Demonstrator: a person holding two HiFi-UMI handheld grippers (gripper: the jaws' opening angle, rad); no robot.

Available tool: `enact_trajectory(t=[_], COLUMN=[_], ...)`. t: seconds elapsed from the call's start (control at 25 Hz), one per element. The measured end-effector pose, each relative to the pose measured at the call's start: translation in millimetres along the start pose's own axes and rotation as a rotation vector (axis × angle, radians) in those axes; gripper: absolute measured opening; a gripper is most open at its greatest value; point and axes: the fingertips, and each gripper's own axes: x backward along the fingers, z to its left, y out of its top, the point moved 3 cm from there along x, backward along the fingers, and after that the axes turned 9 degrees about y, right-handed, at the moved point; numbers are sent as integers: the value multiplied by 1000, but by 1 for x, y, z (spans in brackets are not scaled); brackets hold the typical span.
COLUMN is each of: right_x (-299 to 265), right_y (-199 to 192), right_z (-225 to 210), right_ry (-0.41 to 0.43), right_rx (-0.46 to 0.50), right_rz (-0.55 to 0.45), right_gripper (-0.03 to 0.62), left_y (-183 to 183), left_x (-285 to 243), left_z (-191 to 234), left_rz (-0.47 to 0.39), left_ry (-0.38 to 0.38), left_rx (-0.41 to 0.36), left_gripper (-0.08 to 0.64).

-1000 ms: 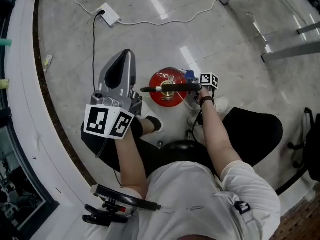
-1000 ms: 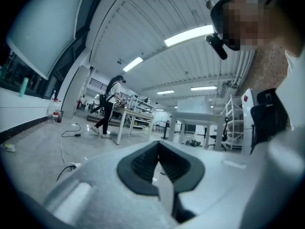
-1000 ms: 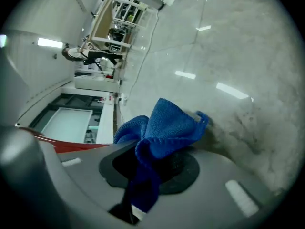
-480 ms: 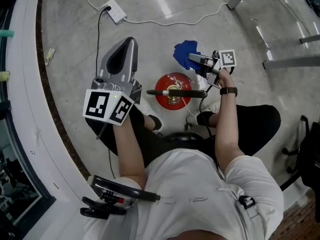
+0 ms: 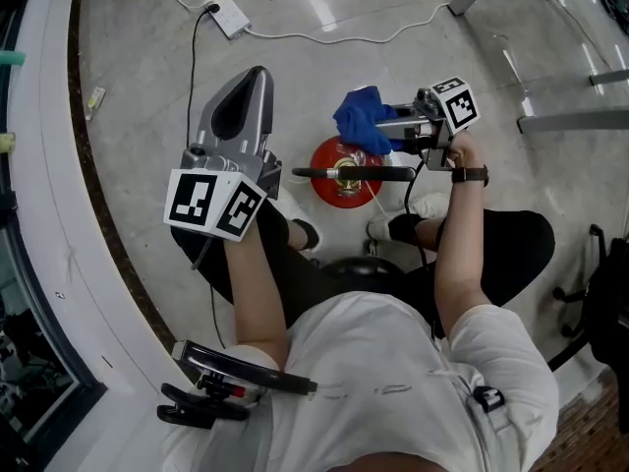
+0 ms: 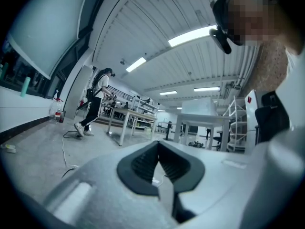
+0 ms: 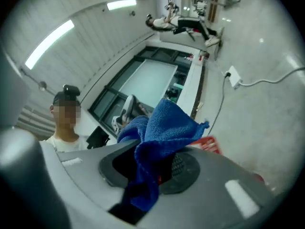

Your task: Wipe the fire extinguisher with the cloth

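Lifted, the right tongs (image 5: pixel 391 126) now hover just above the red cylindrical fire extinguisher (image 5: pixel 339 183), clamped on the blue microfibre cloth (image 5: pixel 359 116), seemingly ready to wipe its top. Left tongs (image 5: pixel 246 91), closed and empty, wait at the extinguisher's left.

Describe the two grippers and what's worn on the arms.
The left gripper and right gripper have grey moulded shells with black ribbed pads inside the jaws. Each carries a white cube printed with black square markers, one on the left and one on the right. A thin dark cable hangs from the right one. The person wears a white short-sleeved shirt and a black watch on the right wrist.
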Motion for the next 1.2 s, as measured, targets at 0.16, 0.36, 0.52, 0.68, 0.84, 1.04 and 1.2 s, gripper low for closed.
enact_trajectory(t=[0.16,0.36,0.52,0.68,0.84,1.04,1.2], right_x=[51,119,148,144,95,25,-22], right_y=[-75,-188,-222,-201,-92,35,44], right_z=[-127,-272,-301,-298,-239,-83,29], right_ry=[-381,-735,-867,-874,-694,-286,85], right_rx=[-286,-483,-476,-461,-206,200,270], right_rz=[137,152,181,213,86,-2,171], right_gripper=[100,95,95,98,100,100,101], left_y=[-7,-20,-25,-20,-14,-14,-5], left_x=[5,12,15,14,10,8,17], left_z=[9,15,13,17,19,19,20], left_rz=[12,47,55,40,20,5,-26], left_ry=[25,50,67,79,68,48,51], left_rx=[1,-5,-21,-22,-9,4,0], left_gripper=[-2,-2,-2,-2,-2,-2,-2])
